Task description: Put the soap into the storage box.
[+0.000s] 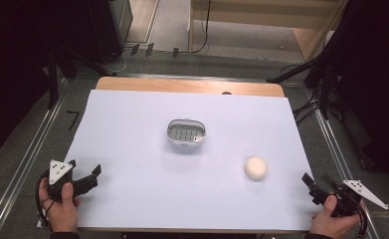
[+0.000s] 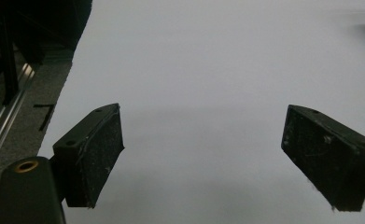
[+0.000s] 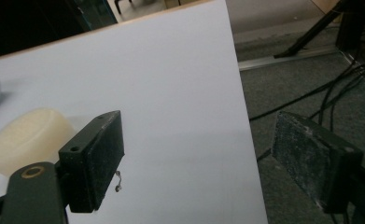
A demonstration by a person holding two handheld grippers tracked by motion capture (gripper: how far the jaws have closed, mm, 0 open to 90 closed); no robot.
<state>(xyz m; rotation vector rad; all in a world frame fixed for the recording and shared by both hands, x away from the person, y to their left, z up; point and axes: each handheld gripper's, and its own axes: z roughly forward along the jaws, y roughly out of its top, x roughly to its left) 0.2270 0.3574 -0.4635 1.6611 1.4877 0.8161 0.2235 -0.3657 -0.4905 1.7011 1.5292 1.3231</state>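
the left gripper [image 1: 86, 174] sits at the near left corner of the table [image 1: 132, 124], held in the person's left hand [image 1: 62, 206]. its jaws are spread wide with nothing between them; in the left gripper view the left gripper [image 2: 203, 154] shows bare white tabletop [image 2: 208, 70] between and beyond its fingers [image 2: 94, 154]. farther on and to the right of those fingers, near the middle of the table, stands a small oval grey dish [image 1: 186, 132] with a slotted floor, well apart from both grippers. to the right of the dish and nearer the person lies a round cream soap [image 1: 255, 168]. the right gripper [image 1: 312, 186] rests at the near right edge, held in the right hand [image 1: 331, 221], its jaws standing apart and gripping nothing. in the right gripper view the soap [image 3: 28, 137] lies just outside and beyond the right gripper's [image 3: 208, 158] left finger [image 3: 96, 158], not between the fingers, while the other finger hangs past the table's edge over the grey floor [image 3: 311, 60].
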